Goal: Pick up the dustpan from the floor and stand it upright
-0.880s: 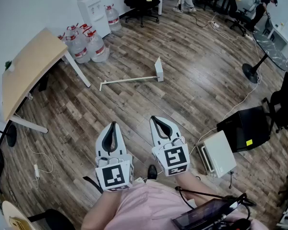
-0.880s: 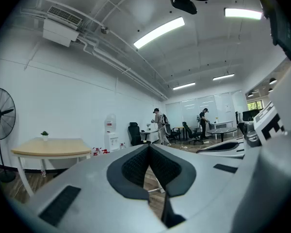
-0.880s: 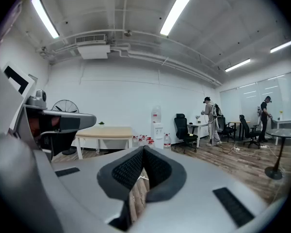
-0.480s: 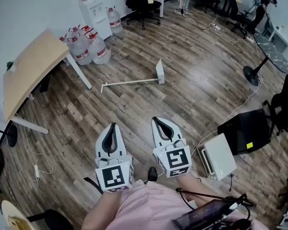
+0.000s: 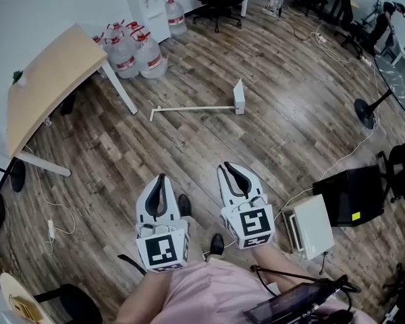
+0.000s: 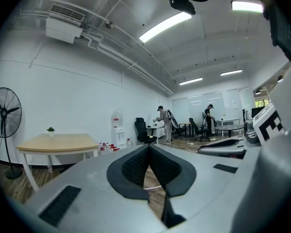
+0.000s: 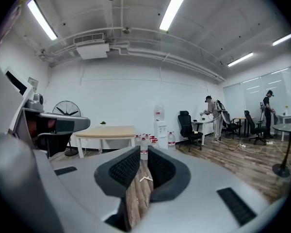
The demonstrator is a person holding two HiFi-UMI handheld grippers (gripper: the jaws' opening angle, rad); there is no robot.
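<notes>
Wooden floor [image 5: 283, 133] is seen bearing the white dustpan [image 5: 239, 97], laid flat, well ahead of both grippers. The left gripper [image 5: 161, 179] is closed (tips meeting, nothing between); the right gripper [image 5: 227, 168] is held barely parted, empty.

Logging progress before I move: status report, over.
Left tool shut, empty; right tool slightly open, empty. Dustpan lying on floor ahead, untouched. Nothing in between.

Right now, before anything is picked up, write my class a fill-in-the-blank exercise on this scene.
1. The dustpan lies on the ___.
2. The free end of its handle points toward a leg of the ___.
3. The left gripper and the right gripper both hold ___.
Missing words: floor; table; nothing.
</notes>
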